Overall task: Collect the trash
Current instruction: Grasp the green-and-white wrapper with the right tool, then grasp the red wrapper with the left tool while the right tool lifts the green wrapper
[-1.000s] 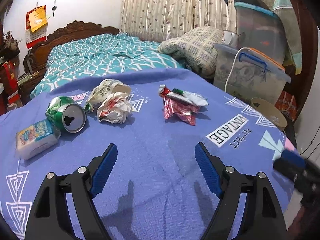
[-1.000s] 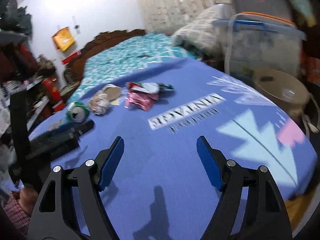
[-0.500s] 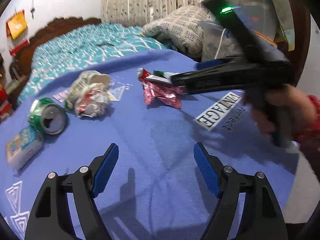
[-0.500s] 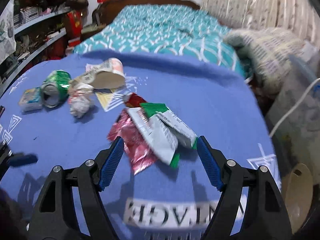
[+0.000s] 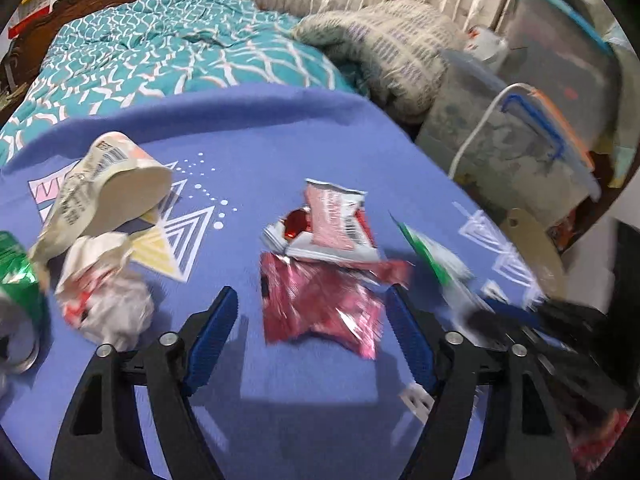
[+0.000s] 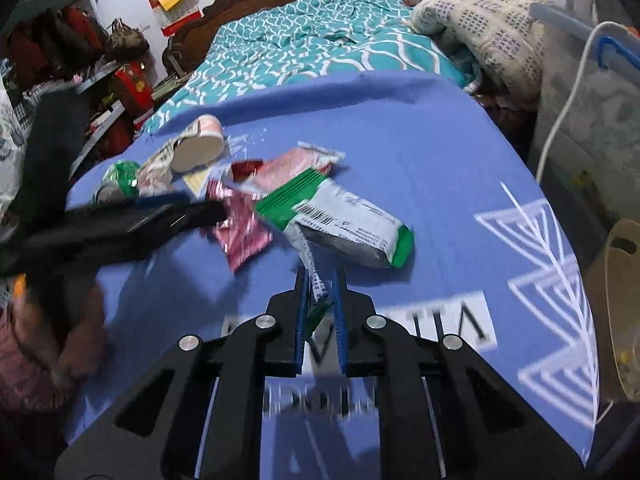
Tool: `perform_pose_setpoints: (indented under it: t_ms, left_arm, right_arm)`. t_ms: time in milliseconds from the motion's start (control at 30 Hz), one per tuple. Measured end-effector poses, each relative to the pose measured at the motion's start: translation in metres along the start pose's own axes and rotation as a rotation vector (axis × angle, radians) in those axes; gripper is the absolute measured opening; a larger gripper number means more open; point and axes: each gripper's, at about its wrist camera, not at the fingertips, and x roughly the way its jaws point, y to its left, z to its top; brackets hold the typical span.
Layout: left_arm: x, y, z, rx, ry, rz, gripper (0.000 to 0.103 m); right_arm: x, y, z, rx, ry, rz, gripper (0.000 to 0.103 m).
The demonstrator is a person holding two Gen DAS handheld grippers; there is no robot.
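Pinching the torn end of the green-and-white wrapper [image 6: 344,216], the right gripper [image 6: 320,300] has just closed, the wrapper's body on the blue cloth [image 6: 420,128]. Left gripper [image 5: 312,320], closing, straddles the red foil wrapper [image 5: 320,304], pads apart.

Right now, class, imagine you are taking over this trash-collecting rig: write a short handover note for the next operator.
Right gripper: its jaws have just been closing and are shut on the tail of the green-and-white wrapper.
Left gripper: open. The jaws have just been closing, with the pink foil wrapper between the fingers, not pinched.
Loose on the blue cloth: red-and-white wrapper, paper cup, crumpled paper, green can.
Done: one wrapper gripped.
Left: grip the pink wrapper, then collect the rest. No bin is in view.
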Motion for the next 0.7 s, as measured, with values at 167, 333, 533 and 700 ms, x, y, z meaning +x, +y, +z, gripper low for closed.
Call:
perform_pose_setpoints:
  t_ms: [167, 333, 533, 700]
  left_arm:
    - [0.011, 0.002, -0.004, 0.009, 0.019, -0.071, 0.017]
    - [0.000, 0.009, -0.010, -0.006, -0.018, -0.125, 0.015]
    - [-0.003, 0.020, -0.008, -0.062, -0.025, -0.175, 0.014]
    - [-0.005, 0.016, -0.007, -0.046, -0.055, -0.165, 0.014]
  right_arm:
    - [0.007, 0.003, -0.010, -0.017, 0.023, -0.031, 0.072]
    - [-0.002, 0.007, -0.011, 0.013, -0.058, -0.062, 0.089]
    - [0.030, 0.013, 0.000, 0.064, 0.007, -0.072, 0.071]
    - [0.035, 0.021, -0.003, 0.067, 0.007, -0.057, 0.020]
